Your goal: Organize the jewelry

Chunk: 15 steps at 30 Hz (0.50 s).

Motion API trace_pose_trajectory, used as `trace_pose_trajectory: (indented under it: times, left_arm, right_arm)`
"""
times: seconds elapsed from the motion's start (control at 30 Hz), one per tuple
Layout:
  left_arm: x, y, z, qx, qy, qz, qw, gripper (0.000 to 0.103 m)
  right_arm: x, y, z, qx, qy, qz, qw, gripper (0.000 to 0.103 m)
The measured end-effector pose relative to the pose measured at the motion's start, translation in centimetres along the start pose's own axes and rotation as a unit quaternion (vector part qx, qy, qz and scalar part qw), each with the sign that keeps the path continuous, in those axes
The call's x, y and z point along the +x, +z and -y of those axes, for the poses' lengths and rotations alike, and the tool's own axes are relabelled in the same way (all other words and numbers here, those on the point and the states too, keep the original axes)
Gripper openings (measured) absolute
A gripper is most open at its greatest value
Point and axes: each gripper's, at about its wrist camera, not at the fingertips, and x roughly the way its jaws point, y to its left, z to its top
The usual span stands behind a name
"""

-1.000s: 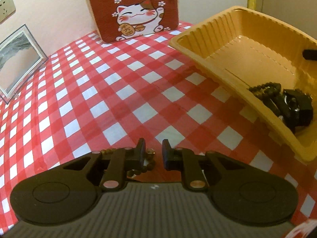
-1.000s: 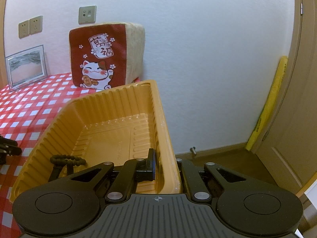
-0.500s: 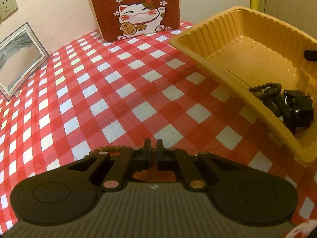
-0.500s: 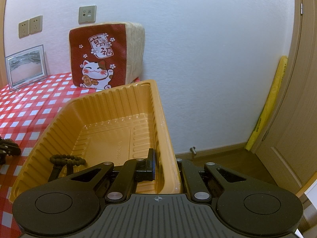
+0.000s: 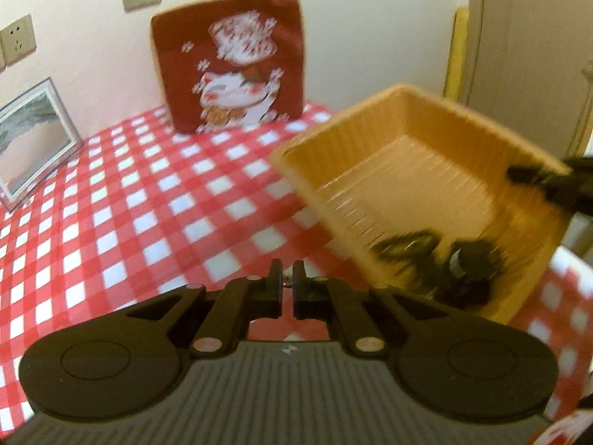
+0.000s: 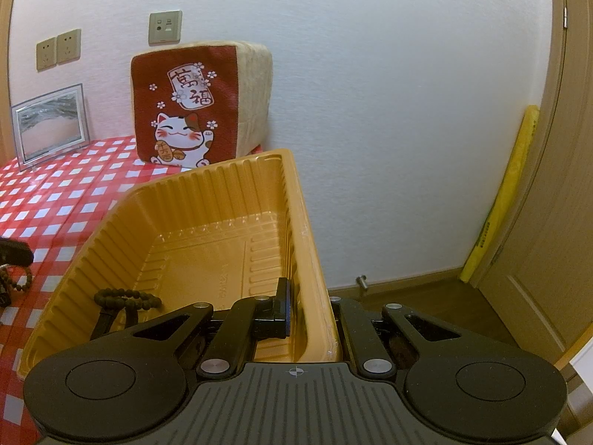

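Carrying a string of brown beads, the left tool [image 5: 287, 282] had its jaws drawn almost together, with a small bead [image 5: 286, 280] just visible in the narrow gap. In the right wrist view that same bead bracelet [image 6: 17, 282] hung in a loop below the left tool's dark tip at the far left, above the red-checked bench [image 5: 122, 200]. Whether the pads gripped it firmly I could not tell, since the left view was blurred.

Ahead and to the right of the left tool sat the yellow tray [image 5: 374, 155], tilted, its near corner already holding dark jewelry [image 5: 470, 270], including another dark bead bracelet [image 6: 126, 300]. Further right, the right tool [image 6: 309, 307] was closed on the tray's side wall, one finger inside and one outside, apparently steadying it.

The step in hand looked like the transfer of one more bracelet from the bench into the tray. The next move would call for bringing the left tool rightward over the tray's near rim, clear of the wall so the dangling loop does not snag, then parting the jaws above the tray floor beside the pieces already there. The right tool should keep the tray steady meanwhile.
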Motion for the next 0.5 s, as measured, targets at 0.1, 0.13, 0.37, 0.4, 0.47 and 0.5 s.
trace_pose_trajectory:
  times: [0.1,0.13,0.37,0.4,0.47,0.5]
  left_arm:
    - [-0.7,0.7,1.8,-0.007,-0.027,0.015,0.9995,0.004]
    - [-0.8,0.8,2.4,-0.009,-0.036,0.018,0.9992,0.004]
    - [-0.2,2.0,6.7,-0.015,-0.092,0.023,0.9954,0.004]
    - [0.1,2.0,7.2,-0.014,-0.095,0.022,0.9951,0.004]
    - [0.8,2.2,8.0,-0.013,-0.1,0.017,0.9947,0.004]
    - [1.1,2.3,8.2,-0.015,-0.101,0.013,0.9947,0.004]
  right_arm:
    - [0.0,0.0,0.0,0.0,0.0,0.0,1.0,0.006]
    - [0.0,0.0,0.0,0.0,0.0,0.0,1.0,0.006]
    - [-0.1,-0.1,-0.2,-0.001,0.003,0.002,1.0,0.006]
    - [-0.2,-0.2,-0.2,-0.002,0.003,0.003,1.0,0.006]
    - [-0.2,-0.2,-0.2,-0.003,0.004,0.003,1.0,0.006]
    - [-0.3,-0.3,-0.2,-0.002,0.005,0.003,1.0,0.006]
